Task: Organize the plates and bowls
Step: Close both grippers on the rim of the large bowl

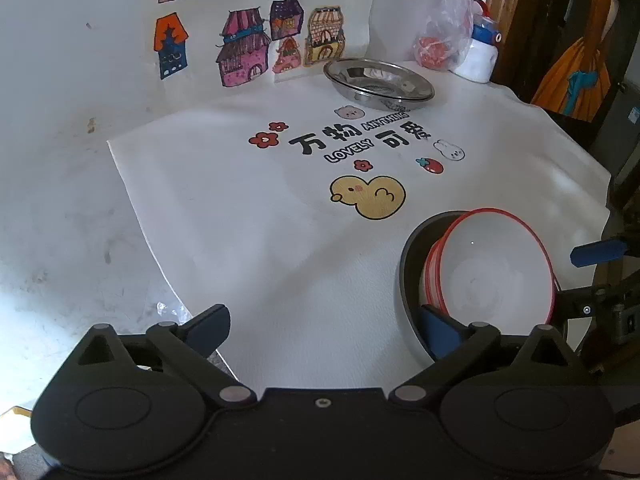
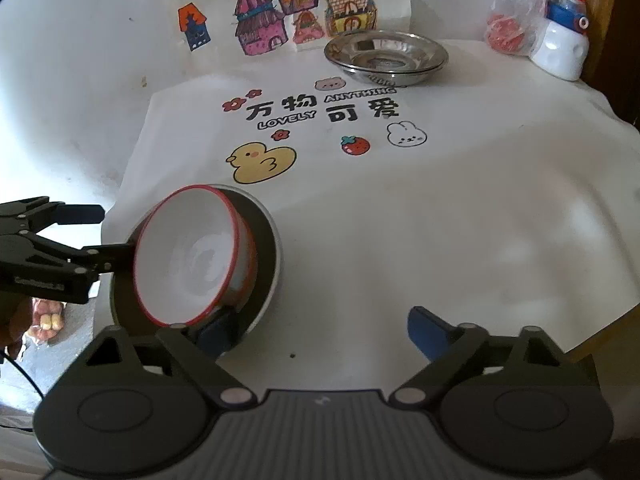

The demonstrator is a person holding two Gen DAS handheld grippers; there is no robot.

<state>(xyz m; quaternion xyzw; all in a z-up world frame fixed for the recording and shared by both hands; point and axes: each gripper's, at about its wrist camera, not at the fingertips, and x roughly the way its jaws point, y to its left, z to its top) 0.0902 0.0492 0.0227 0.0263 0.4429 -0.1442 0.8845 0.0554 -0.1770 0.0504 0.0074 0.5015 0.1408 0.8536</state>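
A white bowl with a red rim [image 1: 492, 268] [image 2: 188, 256] leans tilted inside a dark bowl [image 1: 408, 280] [image 2: 264, 240] on the near part of a printed white cloth. My left gripper [image 1: 324, 330] is open wide, its right finger down inside the dark bowl against the white bowl. My right gripper [image 2: 322, 334] is open too, its left finger at the dark bowl's near rim. Each gripper shows in the other's view, the left gripper [image 2: 112, 236] and the right gripper [image 1: 570, 276], with one finger hidden behind the white bowl. Stacked steel plates [image 1: 380, 80] [image 2: 386, 54] sit at the back.
The white cloth [image 1: 248, 216] [image 2: 440, 208] carries a duck print and lettering. A bag printed with houses [image 1: 248, 40] [image 2: 280, 12] stands behind. A plastic bag with something red [image 2: 508, 28] and a white and blue bottle [image 2: 560, 44] stand at the back right. The table drops off on the right.
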